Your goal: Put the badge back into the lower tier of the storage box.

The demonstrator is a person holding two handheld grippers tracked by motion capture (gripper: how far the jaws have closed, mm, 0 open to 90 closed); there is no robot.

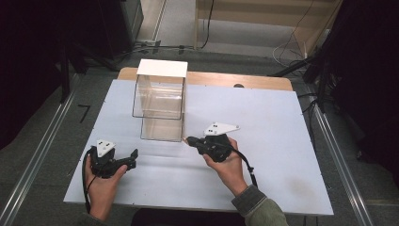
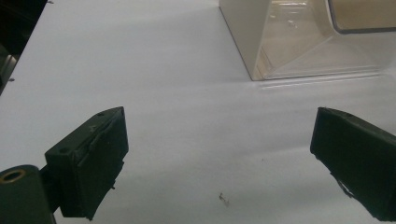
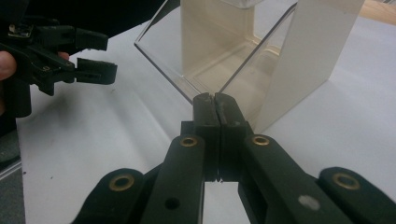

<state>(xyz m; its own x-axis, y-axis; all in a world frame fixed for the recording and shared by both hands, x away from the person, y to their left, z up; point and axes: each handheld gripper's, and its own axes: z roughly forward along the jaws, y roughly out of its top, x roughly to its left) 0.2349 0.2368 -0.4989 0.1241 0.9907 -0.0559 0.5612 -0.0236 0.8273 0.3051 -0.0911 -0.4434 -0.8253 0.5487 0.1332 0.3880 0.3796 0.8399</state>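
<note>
Reaching right gripper [image 1: 189, 140], jaws pressed together on nothing, toward clear box [image 1: 160, 101] corner; left gripper [image 1: 133, 159] spread wide, idle nearby; box untouched, handling not yet begun.

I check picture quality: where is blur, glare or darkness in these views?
High view: dark surroundings, evenly lit white table. Left gripper view: the clear box looks soft, with pale reflections. Right gripper view: the shut right gripper is sharp; the left gripper is dim.

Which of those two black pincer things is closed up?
The right gripper: its jaws are pressed together at the clear box's corner. The left gripper has its jaws wide apart.
</note>
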